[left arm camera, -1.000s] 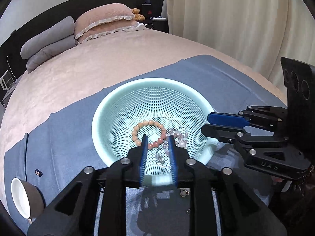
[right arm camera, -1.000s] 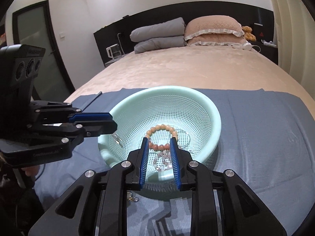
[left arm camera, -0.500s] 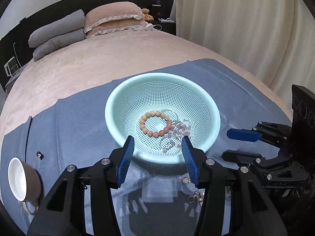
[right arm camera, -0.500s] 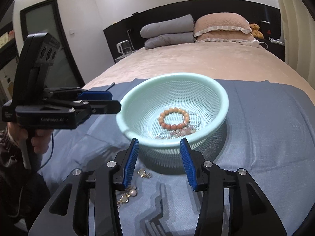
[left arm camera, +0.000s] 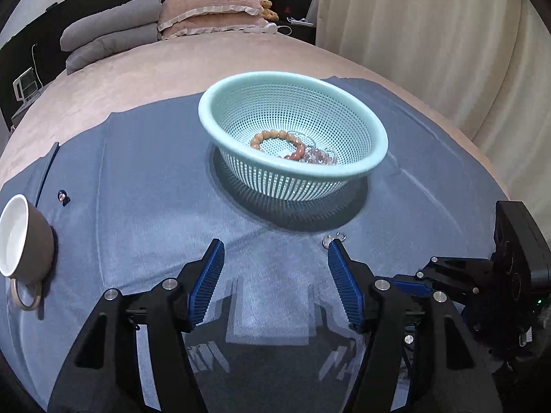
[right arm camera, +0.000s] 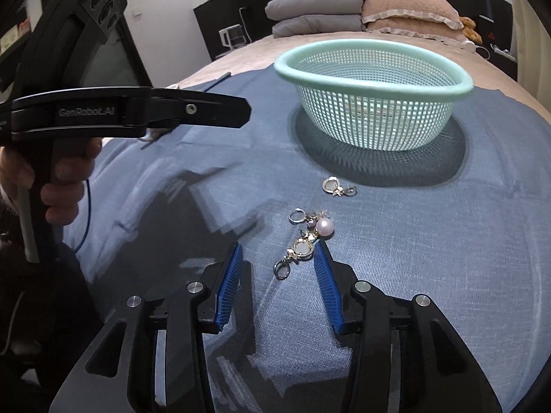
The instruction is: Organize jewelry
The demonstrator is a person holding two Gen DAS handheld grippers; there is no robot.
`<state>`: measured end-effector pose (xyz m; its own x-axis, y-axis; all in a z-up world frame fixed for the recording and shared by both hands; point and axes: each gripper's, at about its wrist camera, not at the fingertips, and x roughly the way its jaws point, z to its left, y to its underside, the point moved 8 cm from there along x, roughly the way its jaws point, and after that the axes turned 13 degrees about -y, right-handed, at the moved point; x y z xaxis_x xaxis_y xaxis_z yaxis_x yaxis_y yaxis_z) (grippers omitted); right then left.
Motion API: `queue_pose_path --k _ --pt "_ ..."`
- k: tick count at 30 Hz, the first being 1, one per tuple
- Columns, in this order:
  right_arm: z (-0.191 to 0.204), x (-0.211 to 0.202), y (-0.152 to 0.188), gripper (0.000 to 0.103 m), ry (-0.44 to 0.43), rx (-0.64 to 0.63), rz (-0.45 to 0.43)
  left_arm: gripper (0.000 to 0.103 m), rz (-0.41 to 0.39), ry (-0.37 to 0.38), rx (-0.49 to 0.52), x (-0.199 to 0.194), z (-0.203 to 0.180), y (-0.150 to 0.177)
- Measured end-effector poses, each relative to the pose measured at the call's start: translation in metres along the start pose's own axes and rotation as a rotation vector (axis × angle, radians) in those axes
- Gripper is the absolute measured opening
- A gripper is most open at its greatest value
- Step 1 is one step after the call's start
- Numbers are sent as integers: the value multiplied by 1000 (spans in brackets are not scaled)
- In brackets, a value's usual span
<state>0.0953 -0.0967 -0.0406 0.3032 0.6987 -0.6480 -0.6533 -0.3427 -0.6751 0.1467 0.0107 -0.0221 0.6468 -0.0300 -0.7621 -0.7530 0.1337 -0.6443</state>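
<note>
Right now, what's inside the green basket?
In the green basket lie an orange bead bracelet and a clear bead strand; its near rim hides part of both and the bottom.

Pearl charms (right arm camera: 310, 237) loose (beside basket (right arm camera: 375, 69))

Mint-green basket (left arm camera: 344, 172) dotted all over with small holes. Peach-orange bead bracelet (left arm camera: 277, 139) and clear, glassy beads (left arm camera: 318, 156) inside. Denim-blue cloth (right arm camera: 413, 241) with a fine weave. Silver-and-pearl charms (right arm camera: 303, 241) with one pale pink pearl (right arm camera: 325, 227). Brown cup (left arm camera: 31, 241), white inside. Dusty-pink bedspread (left arm camera: 137, 79). Grey pillows (right arm camera: 313, 13) and a pink frilled pillow (right arm camera: 409, 8). Cream curtain (left arm camera: 430, 34). Black headboard (right arm camera: 227, 10). Black grippers with ribbed bright-blue pads (right arm camera: 229, 285).
</note>
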Motion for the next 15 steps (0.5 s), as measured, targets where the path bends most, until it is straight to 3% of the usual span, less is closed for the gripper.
queue_pose_path --k 2,7,15 --pt "-2 -2 2 23 41 -20 0 63 8 2 -11 2 2 8" --pt "-6 -9 5 5 26 -5 2 63 23 25 -25 8 -2 18" --pt "-27 -31 12 4 81 28 -24 63 32 54 60 17 -41 31"
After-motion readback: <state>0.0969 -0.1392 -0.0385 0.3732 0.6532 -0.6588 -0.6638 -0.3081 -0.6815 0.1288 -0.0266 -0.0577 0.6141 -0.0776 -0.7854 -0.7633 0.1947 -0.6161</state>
